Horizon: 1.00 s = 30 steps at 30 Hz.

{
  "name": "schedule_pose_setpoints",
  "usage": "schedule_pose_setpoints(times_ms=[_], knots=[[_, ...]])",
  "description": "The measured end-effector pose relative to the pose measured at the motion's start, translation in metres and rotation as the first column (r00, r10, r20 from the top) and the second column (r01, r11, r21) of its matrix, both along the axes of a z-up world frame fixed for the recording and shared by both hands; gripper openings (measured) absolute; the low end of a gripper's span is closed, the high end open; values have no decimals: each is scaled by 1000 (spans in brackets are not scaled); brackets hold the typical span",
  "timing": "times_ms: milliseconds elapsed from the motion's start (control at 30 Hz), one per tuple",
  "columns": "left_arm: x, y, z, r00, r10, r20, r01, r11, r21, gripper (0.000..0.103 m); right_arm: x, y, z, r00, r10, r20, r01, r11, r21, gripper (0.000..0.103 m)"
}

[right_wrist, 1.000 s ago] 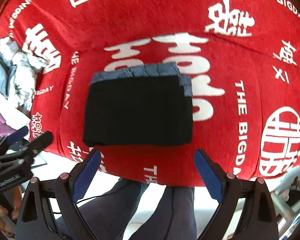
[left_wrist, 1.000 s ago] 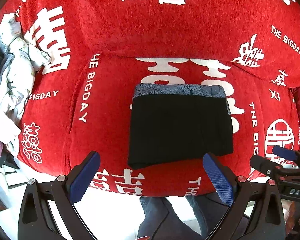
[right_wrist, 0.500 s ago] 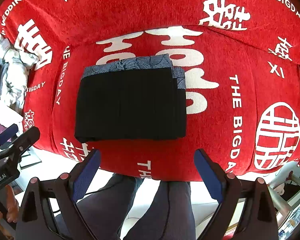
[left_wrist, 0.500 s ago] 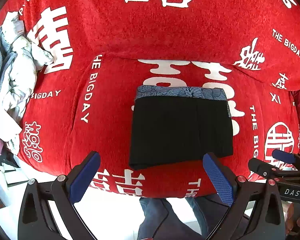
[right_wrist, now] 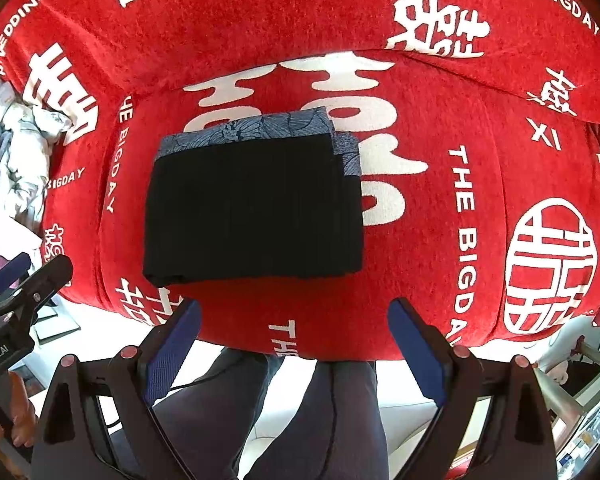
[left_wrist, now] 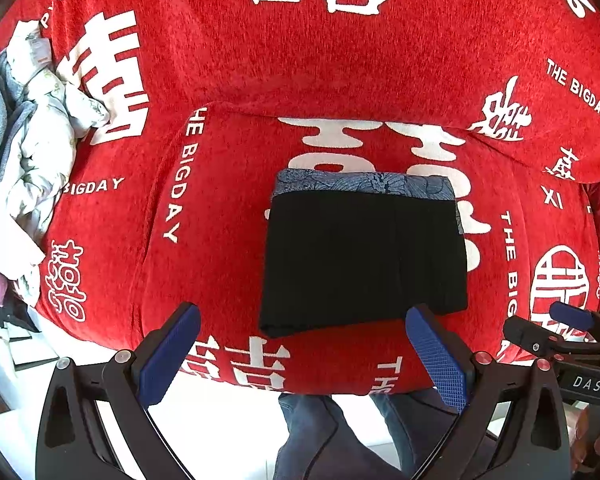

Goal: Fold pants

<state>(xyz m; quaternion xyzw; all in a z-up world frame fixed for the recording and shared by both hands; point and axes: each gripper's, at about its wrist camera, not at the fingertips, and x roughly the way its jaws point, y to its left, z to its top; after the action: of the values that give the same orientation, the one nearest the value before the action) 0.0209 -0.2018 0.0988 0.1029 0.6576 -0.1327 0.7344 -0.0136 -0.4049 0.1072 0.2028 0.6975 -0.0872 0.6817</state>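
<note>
The pants (left_wrist: 364, 256) lie folded into a flat black rectangle with a blue patterned band along the far edge, on a red cushion (left_wrist: 220, 216) printed with white characters. In the right wrist view the same pants (right_wrist: 252, 208) sit left of centre. My left gripper (left_wrist: 300, 344) is held open, off the cushion's front edge, with nothing between its blue pads. My right gripper (right_wrist: 294, 340) is likewise open and empty, apart from the cloth. Each gripper shows at the edge of the other's view.
A heap of pale and grey clothes (left_wrist: 24, 136) lies at the left end of the red sofa (left_wrist: 340, 60). The person's legs in dark trousers (right_wrist: 300, 420) stand below the cushion edge. A metal rack (right_wrist: 580, 392) is at the lower right.
Both grippers have drawn back and up from the cushion, so the folded pants sit a little farther away in both views. The pants have not moved.
</note>
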Motion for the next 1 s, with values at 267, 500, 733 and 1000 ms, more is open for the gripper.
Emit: schedule_pose_setpoints(times_ms=[267,500,733,1000], knots=[[-1,-1,0,1000,-2,0,2,1000,-2,103,-1,-2,1,1000,-2,0,2,1000,-4,95],[-3,-3,0,1000,-2,3,2,1000,10,103,0,-2,2,1000,6,5,-6,1000,-11,95],[-3,0,2,1000,11,11,-11,1000,0,103,4,0,8,999,17,27,-16,999,-35,95],[-6,-4,2,1000,-2,6,2,1000,5,103,3,0,11,999,24,41,-21,998,-64,95]])
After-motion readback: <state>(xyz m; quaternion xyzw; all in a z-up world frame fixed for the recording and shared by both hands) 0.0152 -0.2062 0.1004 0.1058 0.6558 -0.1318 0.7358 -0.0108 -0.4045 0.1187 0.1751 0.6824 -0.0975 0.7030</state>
